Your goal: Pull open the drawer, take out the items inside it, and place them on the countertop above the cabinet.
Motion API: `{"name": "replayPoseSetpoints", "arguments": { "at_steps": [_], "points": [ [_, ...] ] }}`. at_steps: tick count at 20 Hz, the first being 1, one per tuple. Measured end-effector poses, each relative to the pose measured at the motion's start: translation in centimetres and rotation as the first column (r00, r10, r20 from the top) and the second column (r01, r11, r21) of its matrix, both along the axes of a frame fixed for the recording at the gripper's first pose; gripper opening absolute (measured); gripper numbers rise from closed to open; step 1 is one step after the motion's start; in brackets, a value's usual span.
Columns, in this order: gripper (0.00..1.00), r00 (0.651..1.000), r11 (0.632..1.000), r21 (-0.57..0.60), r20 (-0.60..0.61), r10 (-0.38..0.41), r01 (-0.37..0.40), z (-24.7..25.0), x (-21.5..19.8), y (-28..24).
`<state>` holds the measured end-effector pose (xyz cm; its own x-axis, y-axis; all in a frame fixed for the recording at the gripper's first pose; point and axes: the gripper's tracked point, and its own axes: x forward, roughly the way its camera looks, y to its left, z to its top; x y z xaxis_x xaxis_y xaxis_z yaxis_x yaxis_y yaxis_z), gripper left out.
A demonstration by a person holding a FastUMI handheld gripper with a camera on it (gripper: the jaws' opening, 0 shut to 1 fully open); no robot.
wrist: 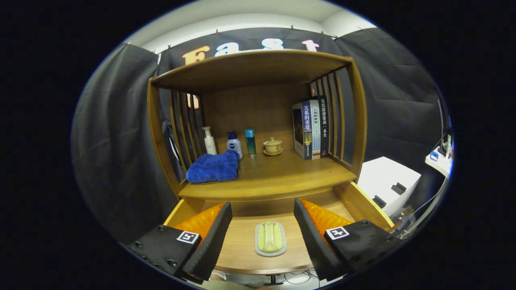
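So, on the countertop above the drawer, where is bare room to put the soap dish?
The gripper is open around the soap dish in the drawer. The countertop is bare in the middle and front, between the blue towel and the books. The back is crowded: bottles and a lidded cup.

My gripper [263,215] has two wedge-shaped fingers [211,237] with finely ribbed inner faces. Each one sits on a blocky mount [163,249] with a matte surface, fastened by small round screws [160,228] near the corners. A square black-and-white marker tag [188,237] is stuck on top of each mount, close to the finger. The fingers stand wide apart.
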<state>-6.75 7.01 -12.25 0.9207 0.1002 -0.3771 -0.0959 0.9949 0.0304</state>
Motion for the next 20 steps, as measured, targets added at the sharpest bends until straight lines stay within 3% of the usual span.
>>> {"name": "replayPoseSetpoints", "arguments": {
  "at_steps": [6,20],
  "points": [
    [0.99,0.976,0.999,-0.006,-0.214,0.039,-0.041,-3.7,3.4,1.1],
    [0.98,0.842,0.996,-0.082,-0.539,-0.020,-0.029,-13.7,5.2,-0.6]
  ]
}}
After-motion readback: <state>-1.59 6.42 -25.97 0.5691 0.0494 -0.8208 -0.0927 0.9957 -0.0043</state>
